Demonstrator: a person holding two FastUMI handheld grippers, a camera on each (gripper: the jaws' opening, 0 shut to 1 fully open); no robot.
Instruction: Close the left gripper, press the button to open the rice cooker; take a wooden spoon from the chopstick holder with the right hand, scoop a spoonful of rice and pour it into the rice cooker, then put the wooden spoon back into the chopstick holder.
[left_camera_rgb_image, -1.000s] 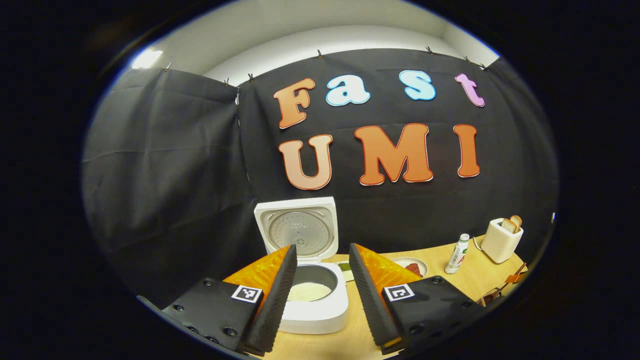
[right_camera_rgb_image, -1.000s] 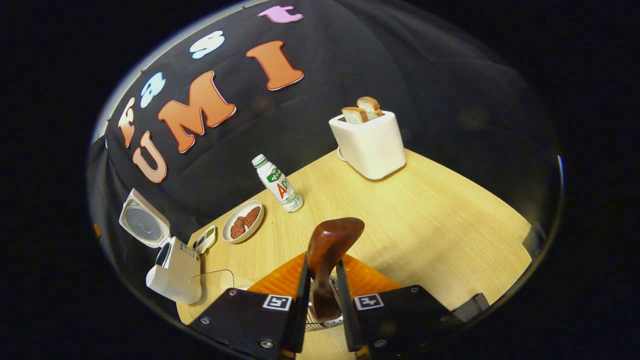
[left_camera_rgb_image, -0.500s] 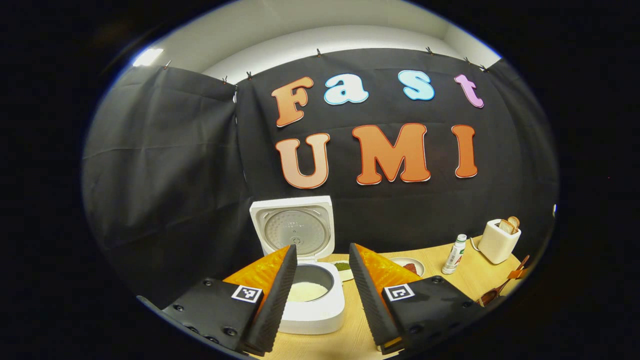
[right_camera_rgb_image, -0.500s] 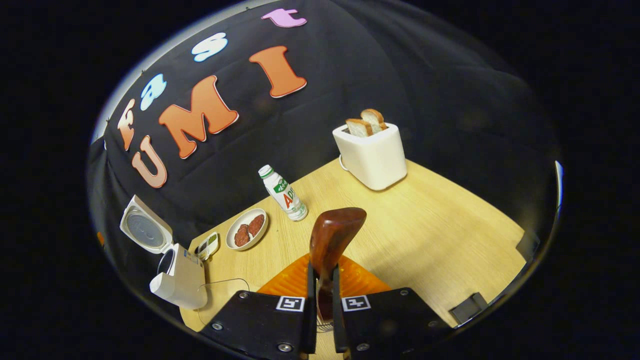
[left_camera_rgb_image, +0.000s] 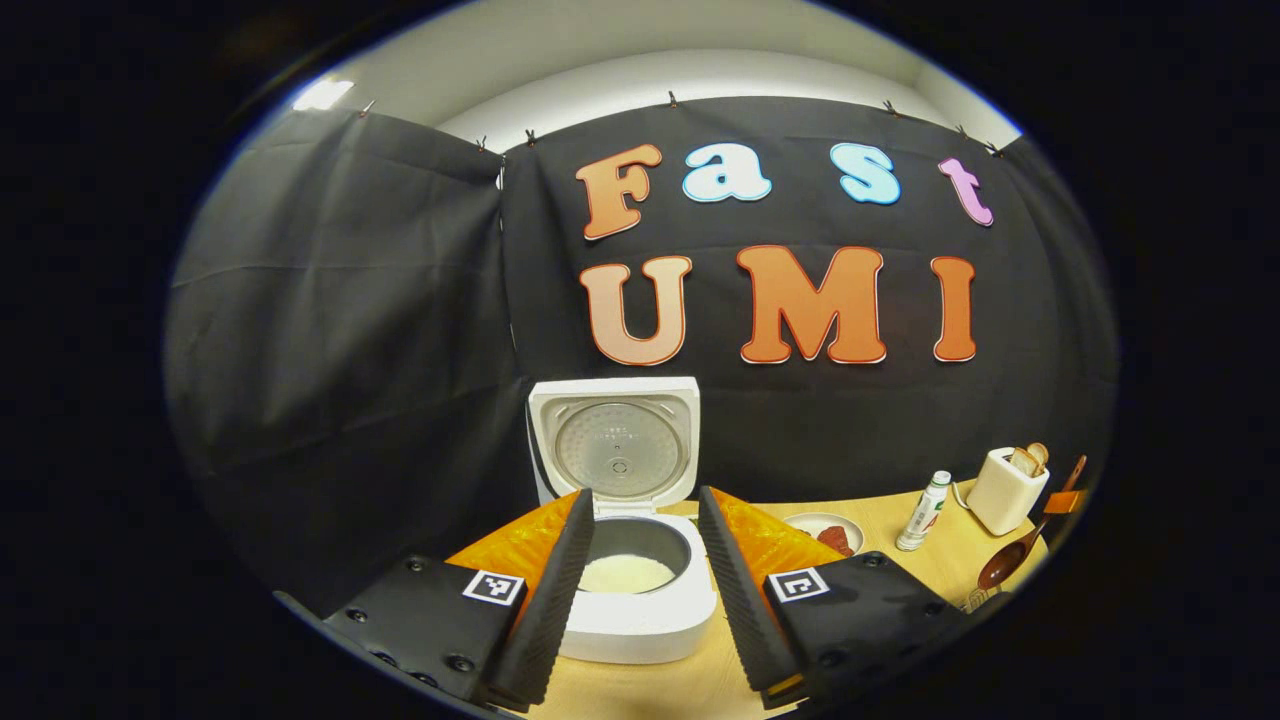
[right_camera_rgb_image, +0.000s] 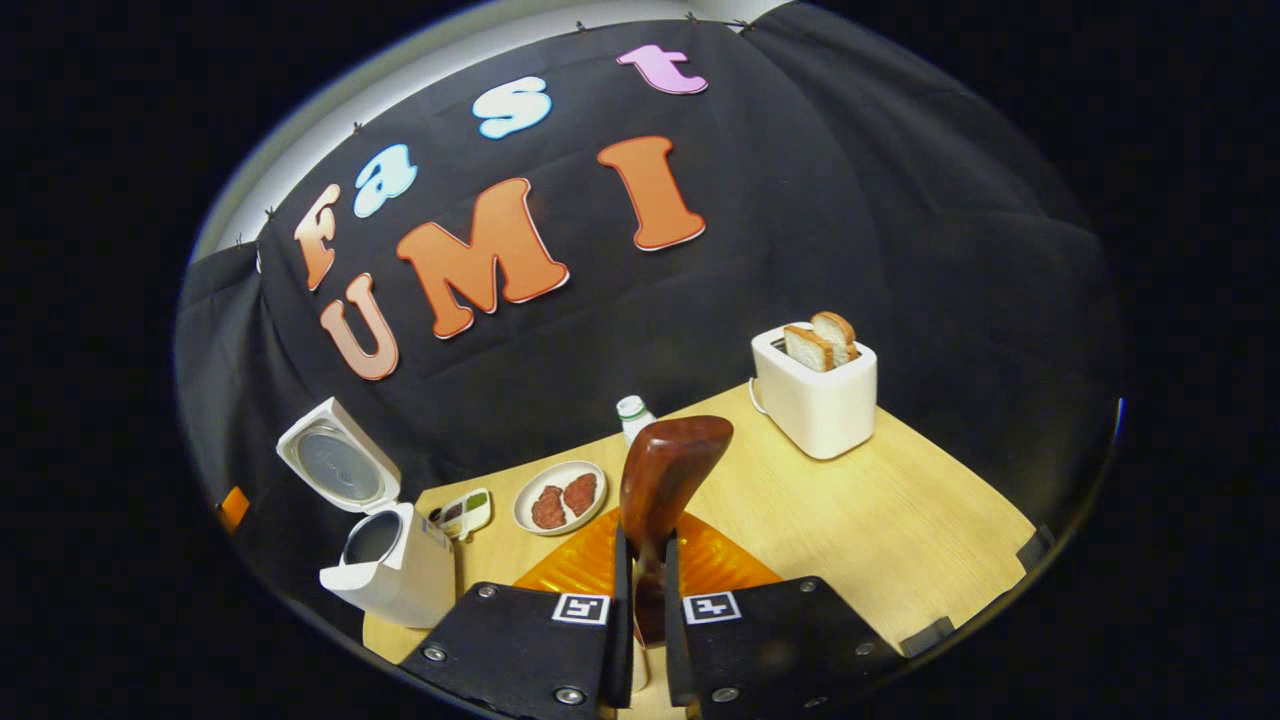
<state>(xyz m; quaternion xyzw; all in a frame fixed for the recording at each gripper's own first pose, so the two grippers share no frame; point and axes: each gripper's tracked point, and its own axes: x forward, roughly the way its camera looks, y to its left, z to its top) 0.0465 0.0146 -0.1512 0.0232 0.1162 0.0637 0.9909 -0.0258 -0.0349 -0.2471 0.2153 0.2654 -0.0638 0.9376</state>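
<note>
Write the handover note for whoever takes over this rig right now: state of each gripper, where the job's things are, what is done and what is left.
Left gripper: open, holding nothing, pointed at the rice cooker.
Right gripper: shut on the wooden spoon, bowl end up, above the table.
Rice cooker: at the table's left end, lid standing open, white rice visible in the pot.
Done: lid opened, spoon in the grip.
Left: I cannot tell whether the scoop has been poured yet; scoop and pour if needed, then return the spoon to the chopstick holder.
</note>
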